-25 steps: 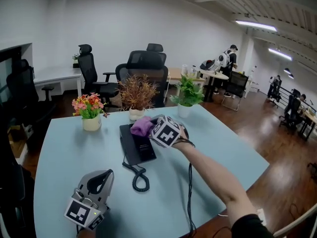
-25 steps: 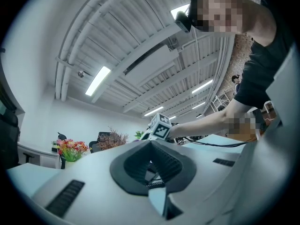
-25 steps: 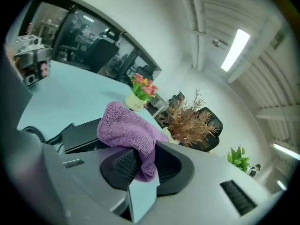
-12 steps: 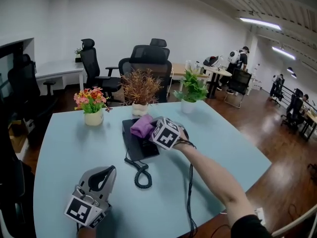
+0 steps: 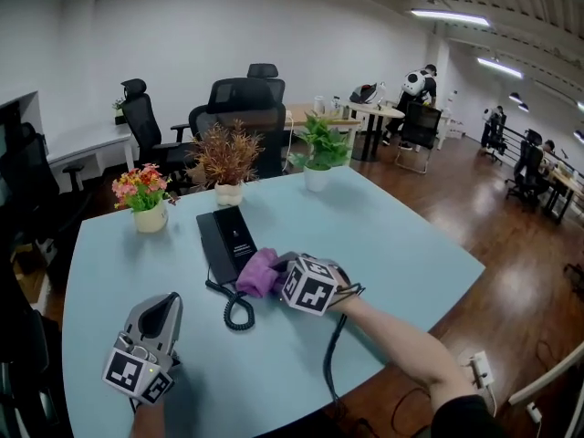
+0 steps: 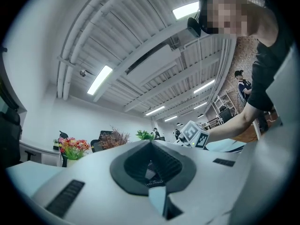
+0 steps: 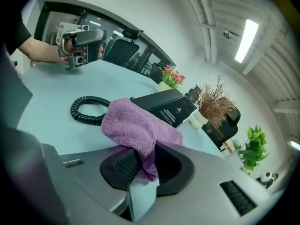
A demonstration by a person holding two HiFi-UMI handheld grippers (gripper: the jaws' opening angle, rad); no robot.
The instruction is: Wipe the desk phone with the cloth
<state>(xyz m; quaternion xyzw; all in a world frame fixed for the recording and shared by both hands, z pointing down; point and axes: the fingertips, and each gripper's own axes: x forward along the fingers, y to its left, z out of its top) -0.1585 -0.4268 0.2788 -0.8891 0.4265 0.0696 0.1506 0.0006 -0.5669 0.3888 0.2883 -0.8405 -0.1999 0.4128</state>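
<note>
right hand-held gripper [image 7: 146, 168]: pinches fuzzy purple cloth [image 7: 133, 125] | flat black desk phone [image 7: 168, 108]

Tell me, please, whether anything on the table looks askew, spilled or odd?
Nothing looks spilled or damaged. The coiled cord of the desk phone trails loose on the table, next to the purple cloth.

Left gripper [image 5: 164, 303] closed; right gripper [image 5: 276, 273] clamped, outstretched.
</note>
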